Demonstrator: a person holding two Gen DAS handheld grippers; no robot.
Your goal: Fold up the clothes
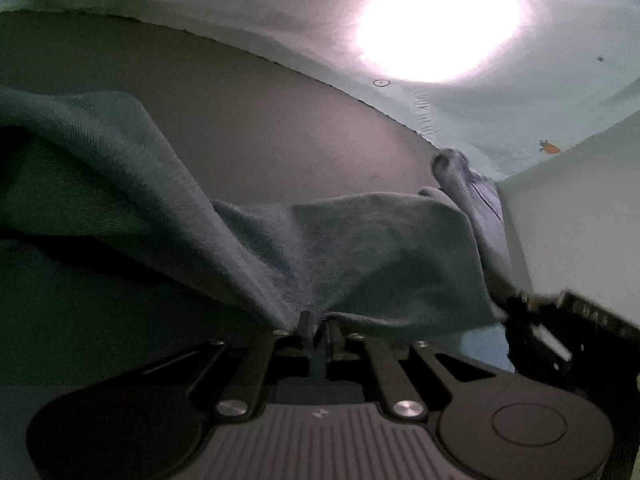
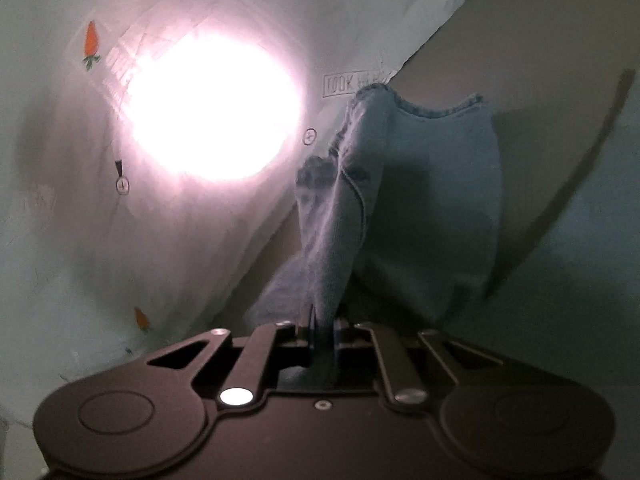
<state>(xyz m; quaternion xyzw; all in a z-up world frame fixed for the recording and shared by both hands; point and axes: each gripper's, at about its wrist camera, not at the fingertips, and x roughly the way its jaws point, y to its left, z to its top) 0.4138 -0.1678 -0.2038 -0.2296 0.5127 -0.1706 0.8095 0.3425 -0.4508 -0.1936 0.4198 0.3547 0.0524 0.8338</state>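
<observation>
A: What writing can you read, from left to right?

B: In the right wrist view the white printed sheet [image 2: 72, 240] carries small orange carrot pictures [image 2: 91, 43]. Further right there is a boxed label [image 2: 352, 83] that begins with "LOOK"; the rest I cannot read. A strong glare [image 2: 216, 108] washes out the middle of the sheet.

A: And where is the garment?

B: The blue denim garment [image 2: 432, 200] hangs in front of the brown surface [image 2: 540, 40], with its stitched hem on top. The right tongs [image 2: 325, 322] are pressed together on a fold of it.

A: And the other side?

B: In the left wrist view the left tongs [image 1: 318, 322] are also clamped on the same denim [image 1: 360, 248], which spreads to both sides. At the far right edge the other tool is partly seen, blurred, beside a pale panel [image 1: 580, 208].
</observation>
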